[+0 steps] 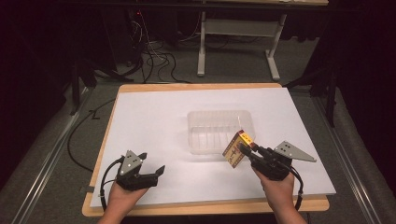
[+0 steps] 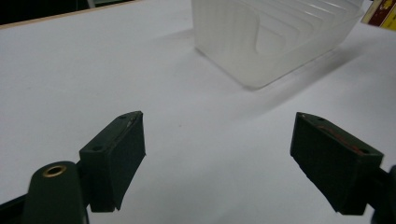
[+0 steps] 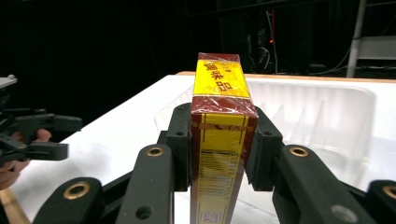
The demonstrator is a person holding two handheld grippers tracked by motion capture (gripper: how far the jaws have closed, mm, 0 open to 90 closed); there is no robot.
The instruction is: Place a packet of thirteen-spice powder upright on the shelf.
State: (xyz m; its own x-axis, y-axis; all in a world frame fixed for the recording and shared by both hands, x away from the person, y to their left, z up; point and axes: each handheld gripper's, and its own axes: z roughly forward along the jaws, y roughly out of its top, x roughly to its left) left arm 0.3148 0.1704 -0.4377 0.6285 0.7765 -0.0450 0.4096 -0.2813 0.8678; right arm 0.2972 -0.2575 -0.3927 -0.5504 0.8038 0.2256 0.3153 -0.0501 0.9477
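At the near left corner of the counter (image 1: 154,107), the left tongs (image 1: 154,164) sit low over the white sheet, held in a hand (image 1: 122,195); their jaws stand wide apart with nothing between them, bare white surface showing in the gap in the left gripper view, their fingers (image 2: 116,156) dark and blunt; a black cable loops from them past the near left edge.

Toward the middle of the counter stands a clear plastic tub (image 1: 219,128), ribbed along its floor, open at the top, well apart from the left tongs.

Just to the right of the tub's near right corner, the right tongs (image 1: 243,150) are clamped on a red-and-yellow box (image 1: 237,148); the box is lifted off the sheet and tilted, its upper end beside the tub's rim; in the right gripper view the box (image 3: 219,140) stands between the two pads, pressed from both sides, with the tub wall directly behind it; whether box and tub touch I cannot tell.

Beyond the far edge, on the floor, lie tangled cables (image 1: 156,58) and the legs of a white stand (image 1: 236,42).
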